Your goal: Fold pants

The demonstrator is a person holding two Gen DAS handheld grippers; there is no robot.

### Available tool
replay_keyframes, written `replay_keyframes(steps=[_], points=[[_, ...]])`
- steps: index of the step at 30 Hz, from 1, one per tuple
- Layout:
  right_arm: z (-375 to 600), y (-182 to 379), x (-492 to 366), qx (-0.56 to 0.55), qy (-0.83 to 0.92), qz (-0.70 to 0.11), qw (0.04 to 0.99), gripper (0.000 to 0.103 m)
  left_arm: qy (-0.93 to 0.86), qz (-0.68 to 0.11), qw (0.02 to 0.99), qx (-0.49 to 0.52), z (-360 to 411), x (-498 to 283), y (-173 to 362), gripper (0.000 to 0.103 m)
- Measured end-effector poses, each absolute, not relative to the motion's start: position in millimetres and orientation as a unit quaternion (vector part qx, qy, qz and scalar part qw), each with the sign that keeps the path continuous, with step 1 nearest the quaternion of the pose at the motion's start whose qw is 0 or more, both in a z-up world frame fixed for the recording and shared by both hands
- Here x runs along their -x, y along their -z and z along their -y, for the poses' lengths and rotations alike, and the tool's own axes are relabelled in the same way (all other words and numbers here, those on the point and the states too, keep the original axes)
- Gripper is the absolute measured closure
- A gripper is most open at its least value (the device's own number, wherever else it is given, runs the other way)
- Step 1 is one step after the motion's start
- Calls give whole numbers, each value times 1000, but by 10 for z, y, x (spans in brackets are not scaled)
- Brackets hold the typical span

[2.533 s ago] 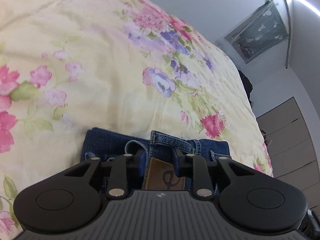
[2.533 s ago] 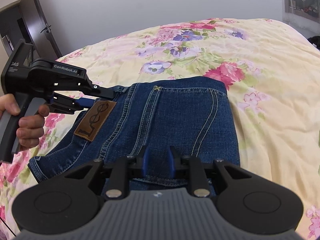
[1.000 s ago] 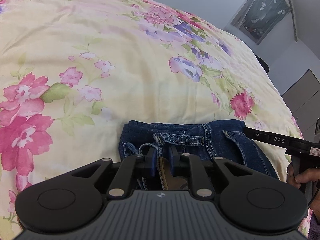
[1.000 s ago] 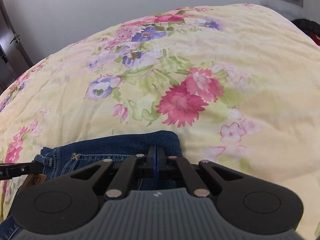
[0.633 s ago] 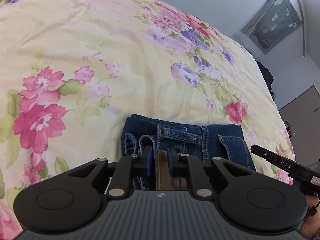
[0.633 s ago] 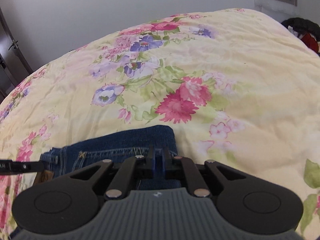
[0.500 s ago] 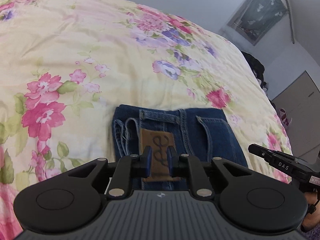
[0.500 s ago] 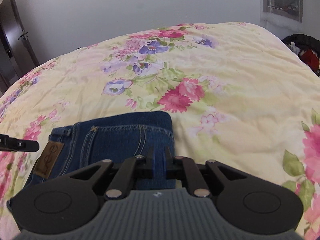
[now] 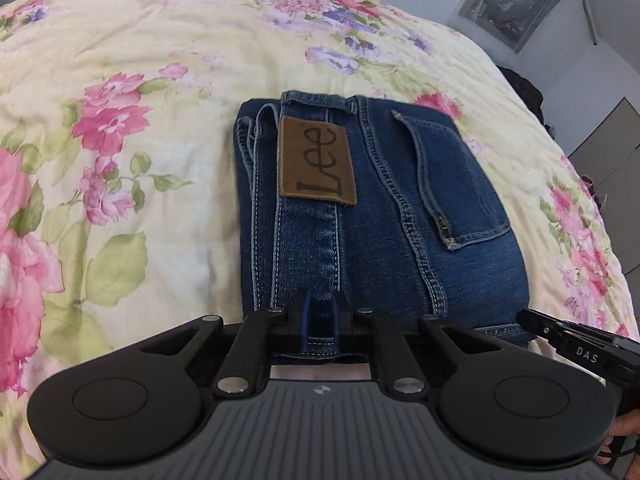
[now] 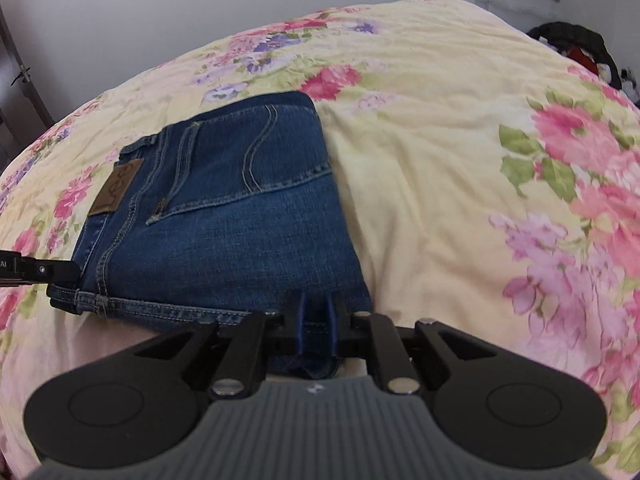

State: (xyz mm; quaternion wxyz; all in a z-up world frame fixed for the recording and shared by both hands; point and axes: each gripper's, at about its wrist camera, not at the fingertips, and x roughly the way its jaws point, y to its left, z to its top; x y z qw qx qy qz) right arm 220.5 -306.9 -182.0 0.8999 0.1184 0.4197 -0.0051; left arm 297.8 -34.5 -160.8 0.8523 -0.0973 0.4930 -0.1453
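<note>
Denim shows in both gaps. Is it gripped or only seen through them?

Hard to say. The left gripper (image 9: 321, 320) has just been closing its jaws and the right gripper (image 10: 316, 320) has just been opening its own. Each has a narrow slot with the near hem of the pants (image 9: 380, 200) in it, but I cannot tell whether the pads press on it.

What else is cut off?

In the left view the other tool pokes in at 4 o'clock, with only a bit of the person's hand (image 9: 624, 432) at the edge. In the right view a black tip enters at 9 o'clock, beside the hem.

Where do the pants lie?

Folded into a flat block on the bed (image 9: 120, 80), running from the jaws toward 12 o'clock. The leather patch (image 9: 316, 160) faces up, and so does the back pocket (image 9: 460, 184). Its contents, if any, are hidden.

And the room?

The quilt is cream and flowered, the wall (image 10: 160, 12) plain. A picture (image 9: 516, 0) hangs at 1 o'clock, a grey cabinet (image 9: 612, 140) stands at 3, and in the right view a dark heap (image 10: 572, 44) sits at 2, too blurred to name.
</note>
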Motion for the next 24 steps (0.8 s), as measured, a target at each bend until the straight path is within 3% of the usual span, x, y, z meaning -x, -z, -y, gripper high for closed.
replay_keyframes(steps=[10,12,14,15,17,19,20,22,24], points=[[3157,1990,-2088,-177,15,-448,876,98,109,-502,850,116,239,-2958,1741,93],[3168,1926,-2031,-179,10,-436,882,93,121,-492,854,114,185,-2905,1660,93],[3188,1833,-1942,-189,2,-409,893,90,133,-467,864,130,96,-2853,1561,79],[3205,1787,-1901,-197,-1,-392,899,81,132,-457,868,139,56,-2840,1518,71],[3244,1715,-1857,-209,-1,-360,909,72,130,-436,878,152,10,-2849,1453,40],[3284,1666,-1874,-214,-2,-333,918,65,129,-422,884,158,-12,-2923,1440,27],[3307,1654,-1906,-214,0,-321,922,60,125,-422,883,164,-22,-2990,1459,22],[3362,1662,-2038,-215,9,-315,924,35,126,-426,875,190,-68,-3158,1534,21],[3465,1723,-2189,-247,4,-319,915,35,124,-431,862,237,-159,-3304,1640,21]])
